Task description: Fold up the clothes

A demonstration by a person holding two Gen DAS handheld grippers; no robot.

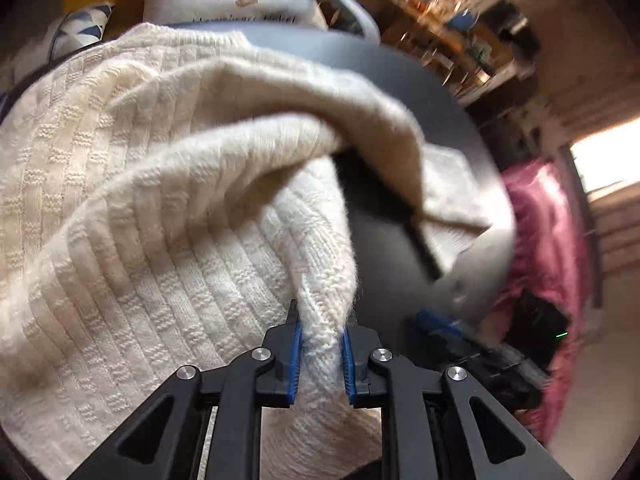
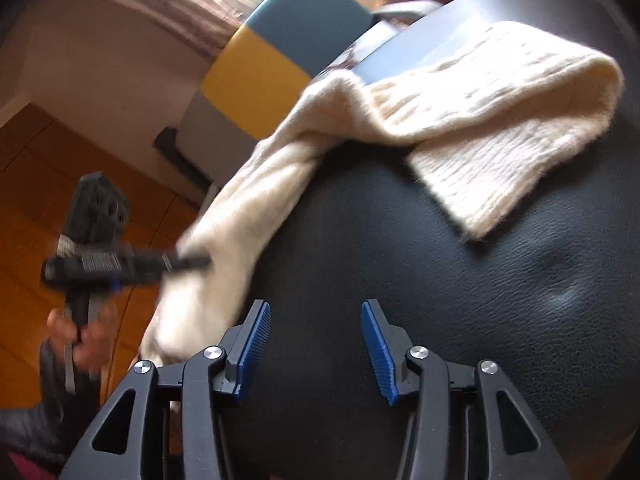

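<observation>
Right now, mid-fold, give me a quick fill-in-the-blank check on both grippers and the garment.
1. The left gripper is shut on the cream ____.
2. The right gripper is ____, holding nothing.
3. The sweater lies on a ____ leather surface.

Missing words: sweater; open; black

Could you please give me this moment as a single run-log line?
task: fold clothes | left gripper: shut on cream sweater | right gripper: open, holding nothing, over black surface | sweater partly lifted, fold unfinished
</observation>
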